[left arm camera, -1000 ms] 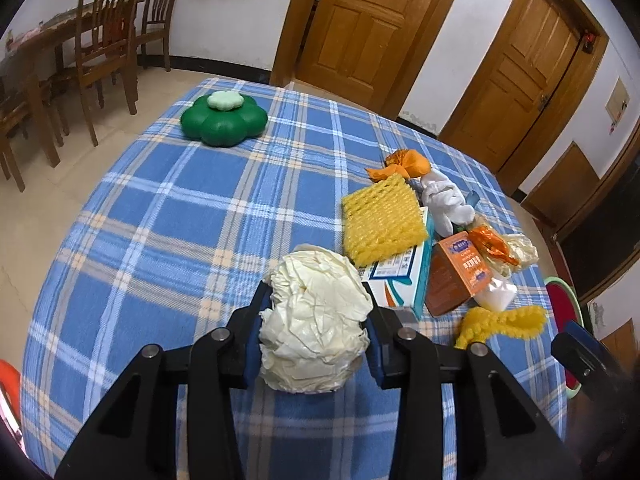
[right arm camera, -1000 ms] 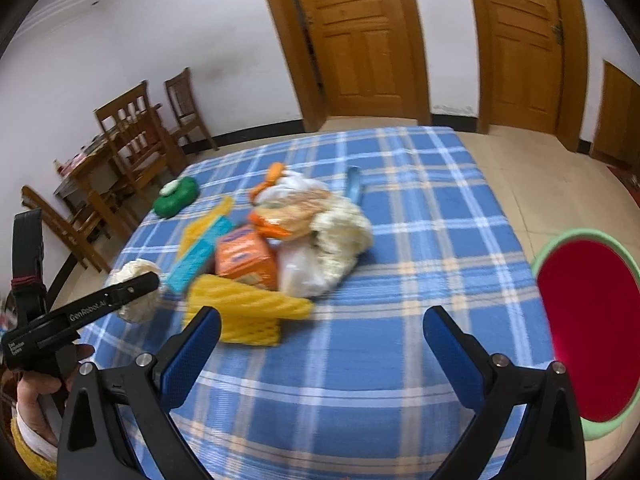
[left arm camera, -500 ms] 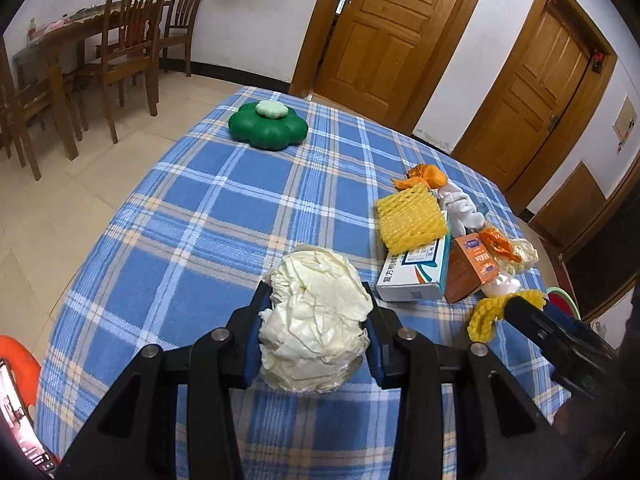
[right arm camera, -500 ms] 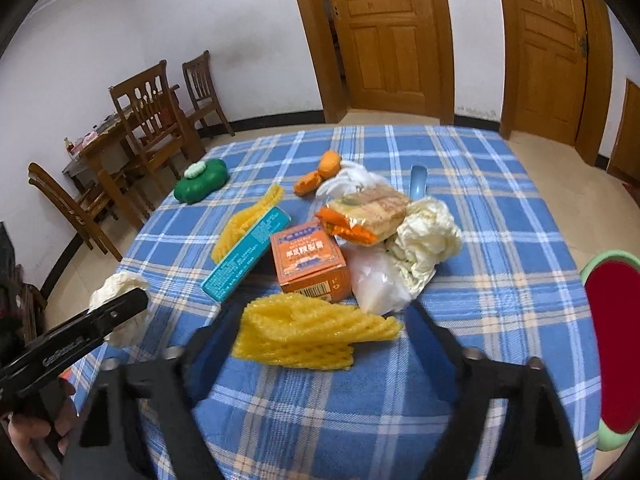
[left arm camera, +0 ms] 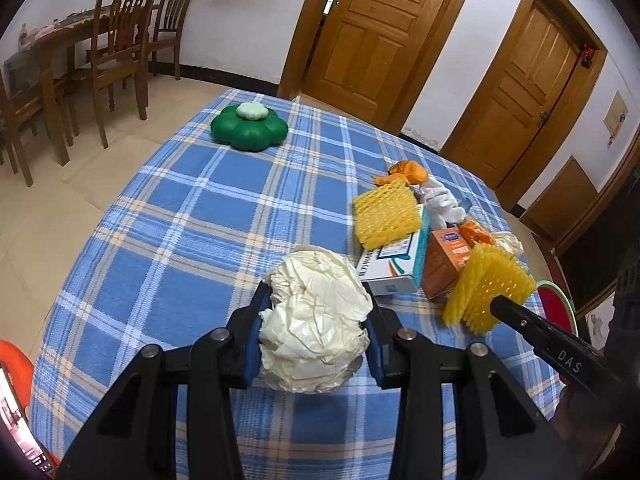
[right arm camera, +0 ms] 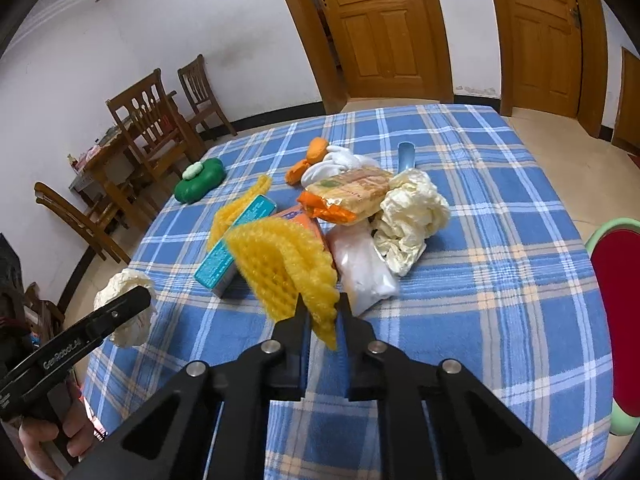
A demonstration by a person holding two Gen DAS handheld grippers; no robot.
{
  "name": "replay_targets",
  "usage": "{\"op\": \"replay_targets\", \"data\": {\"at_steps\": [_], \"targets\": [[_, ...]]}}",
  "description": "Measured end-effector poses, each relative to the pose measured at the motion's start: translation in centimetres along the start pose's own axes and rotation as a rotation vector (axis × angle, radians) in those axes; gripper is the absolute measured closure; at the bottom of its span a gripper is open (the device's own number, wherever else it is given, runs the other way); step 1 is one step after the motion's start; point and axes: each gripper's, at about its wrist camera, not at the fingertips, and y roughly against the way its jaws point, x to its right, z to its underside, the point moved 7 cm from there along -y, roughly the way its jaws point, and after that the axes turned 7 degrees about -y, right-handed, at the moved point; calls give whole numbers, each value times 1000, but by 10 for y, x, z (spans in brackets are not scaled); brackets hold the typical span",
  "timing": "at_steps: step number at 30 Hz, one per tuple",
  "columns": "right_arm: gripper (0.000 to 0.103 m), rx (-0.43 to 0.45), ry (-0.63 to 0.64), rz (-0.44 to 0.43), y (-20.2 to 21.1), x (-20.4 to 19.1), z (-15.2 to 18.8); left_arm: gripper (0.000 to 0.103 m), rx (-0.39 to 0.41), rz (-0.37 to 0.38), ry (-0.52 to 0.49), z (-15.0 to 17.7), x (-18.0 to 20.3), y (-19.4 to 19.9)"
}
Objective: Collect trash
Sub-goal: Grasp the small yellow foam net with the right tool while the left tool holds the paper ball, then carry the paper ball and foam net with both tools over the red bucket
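My left gripper [left arm camera: 316,320] is shut on a crumpled cream paper wad [left arm camera: 316,320], held above the blue plaid tablecloth [left arm camera: 180,248]; the wad also shows in the right wrist view [right arm camera: 128,308]. My right gripper [right arm camera: 322,316] is shut on a yellow foam fruit net [right arm camera: 284,268], lifted off the table; the net also shows in the left wrist view [left arm camera: 486,292]. The trash pile holds a second yellow net [left arm camera: 386,214], a teal and white box [left arm camera: 394,262], an orange box [left arm camera: 446,264], a snack wrapper [right arm camera: 348,192], a clear bag [right arm camera: 364,268] and another cream wad [right arm camera: 408,216].
A green flower-shaped container [left arm camera: 249,128] sits at the table's far side. A red bin with a green rim [right arm camera: 616,280] stands right of the table. Wooden chairs [left arm camera: 116,48] and a table stand at the left, doors [left arm camera: 380,28] behind.
My right gripper moved onto the yellow foam net, closed on it and lifted it. My left gripper kept hold of the paper wad and drew back along the table.
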Motion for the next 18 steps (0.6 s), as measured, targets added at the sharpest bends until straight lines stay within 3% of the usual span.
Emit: {"op": "replay_targets", "data": {"at_steps": [9, 18], "targets": [[90, 96, 16, -25, 48, 3, -6, 61, 12, 56, -26, -8, 22, 10], [90, 197, -52, 43, 95, 46, -19, 61, 4, 145, -113, -19, 73, 12]]}}
